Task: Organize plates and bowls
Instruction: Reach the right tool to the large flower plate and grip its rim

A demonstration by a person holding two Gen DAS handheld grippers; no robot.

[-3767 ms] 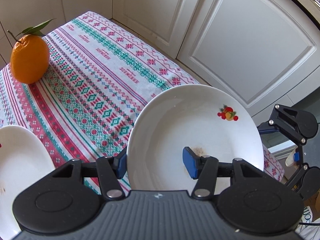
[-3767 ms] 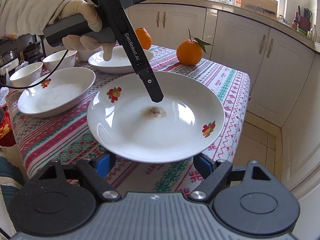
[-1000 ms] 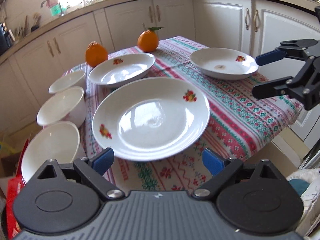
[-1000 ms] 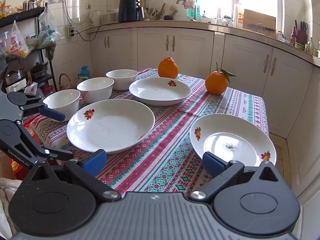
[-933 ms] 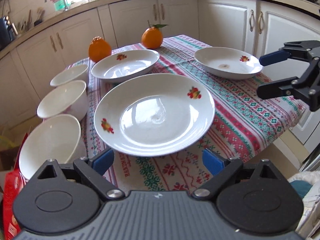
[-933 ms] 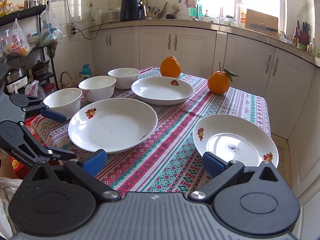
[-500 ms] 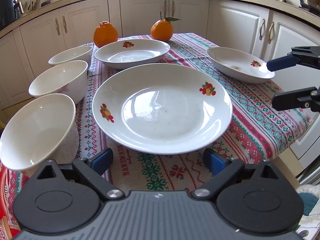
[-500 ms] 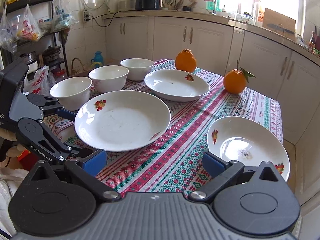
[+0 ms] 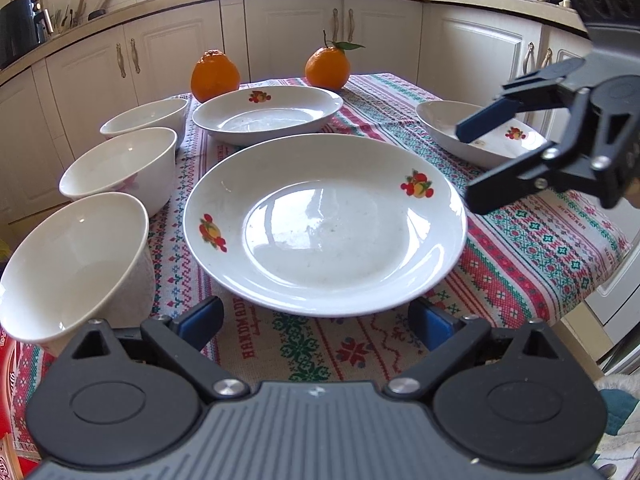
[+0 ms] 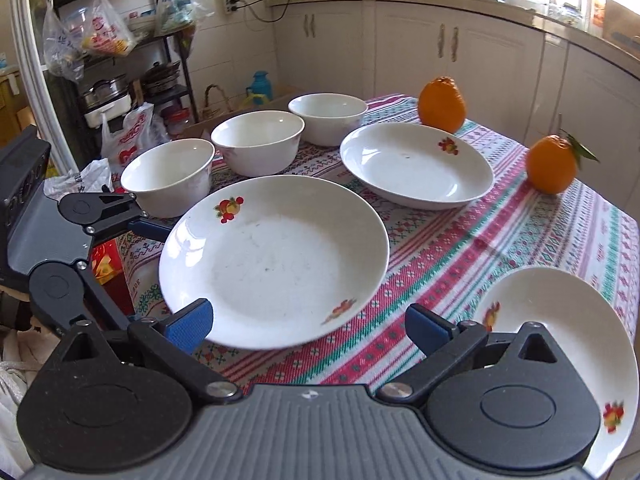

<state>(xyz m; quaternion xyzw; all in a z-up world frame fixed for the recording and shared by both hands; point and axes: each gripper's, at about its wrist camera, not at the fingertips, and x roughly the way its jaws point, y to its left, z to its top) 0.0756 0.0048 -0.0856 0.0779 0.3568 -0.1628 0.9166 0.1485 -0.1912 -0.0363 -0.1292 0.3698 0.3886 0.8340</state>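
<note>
You have three plates, three bowls and two oranges on the patterned tablecloth (image 9: 532, 256). In your left wrist view the large plate (image 9: 326, 224) sits dead centre, just beyond your left gripper (image 9: 316, 322), whose blue pads stand wide apart with nothing between them. A second plate (image 9: 267, 114) lies at 12 o'clock from it, and the third plate (image 9: 472, 136) at 2 o'clock, near the table's right edge.

The bowls run in a line along the left edge: the nearest bowl (image 9: 76, 264) at 9 o'clock, the middle bowl (image 9: 120, 170) at 10, the far bowl (image 9: 146, 118) at 11. One orange (image 9: 215, 76) and a leafed orange (image 9: 327, 68) stand at the far end, behind the second plate.

Your right gripper (image 9: 478, 164) hangs at 2 o'clock, released, and its upper finger covers part of the third plate's rim and bowl. In your right wrist view that plate (image 10: 568, 344) is partly hidden behind the gripper body at 4 o'clock and cut by the frame. The nearest bowl's base is cut off behind your left gripper's housing.

The third plate sits close to the table's right edge, and the large plate close to the near edge. Bare cloth opens between the large plate and the third plate, from 1 to 4 o'clock.
</note>
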